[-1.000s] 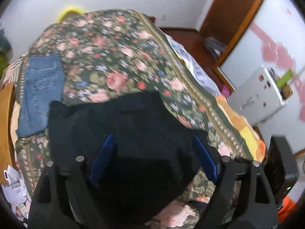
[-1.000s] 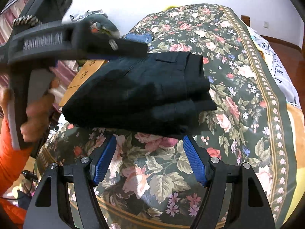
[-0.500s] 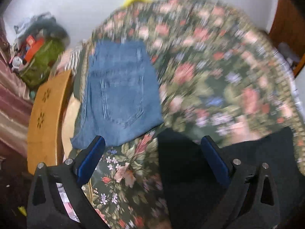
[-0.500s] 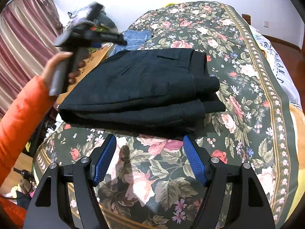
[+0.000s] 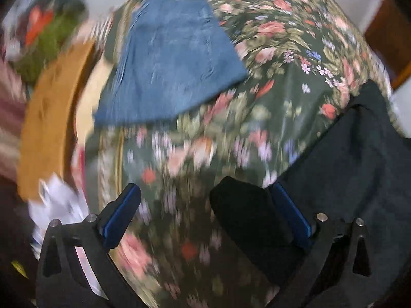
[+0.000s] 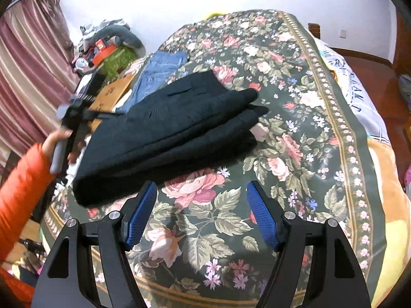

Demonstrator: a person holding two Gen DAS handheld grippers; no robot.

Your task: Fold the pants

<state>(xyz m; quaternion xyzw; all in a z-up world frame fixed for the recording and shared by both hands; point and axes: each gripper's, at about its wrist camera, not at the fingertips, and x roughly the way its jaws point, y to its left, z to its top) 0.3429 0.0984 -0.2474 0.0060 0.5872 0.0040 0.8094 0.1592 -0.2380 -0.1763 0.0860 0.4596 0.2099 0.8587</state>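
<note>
The folded black pants (image 6: 169, 128) lie on the floral bedspread (image 6: 295, 118). In the left wrist view they fill the lower right (image 5: 359, 169). My right gripper (image 6: 201, 210) is open and empty, just in front of the pants' near edge. My left gripper (image 5: 205, 210) is open and empty, beside the pants' left end; it also shows in the right wrist view (image 6: 74, 113), held at the bed's left side. Folded blue jeans (image 5: 169, 59) lie further back on the bed, also seen in the right wrist view (image 6: 159, 71).
A wooden board (image 5: 48, 118) stands at the bed's left edge. A pile of clutter (image 6: 108, 48) and a striped curtain (image 6: 28, 71) are at the back left. A white sheet (image 6: 359, 97) shows along the bed's right side.
My left gripper has swung off the black pants to the bed's left side and now faces the jeans. My right gripper has drawn back a little. The pants lie still.
</note>
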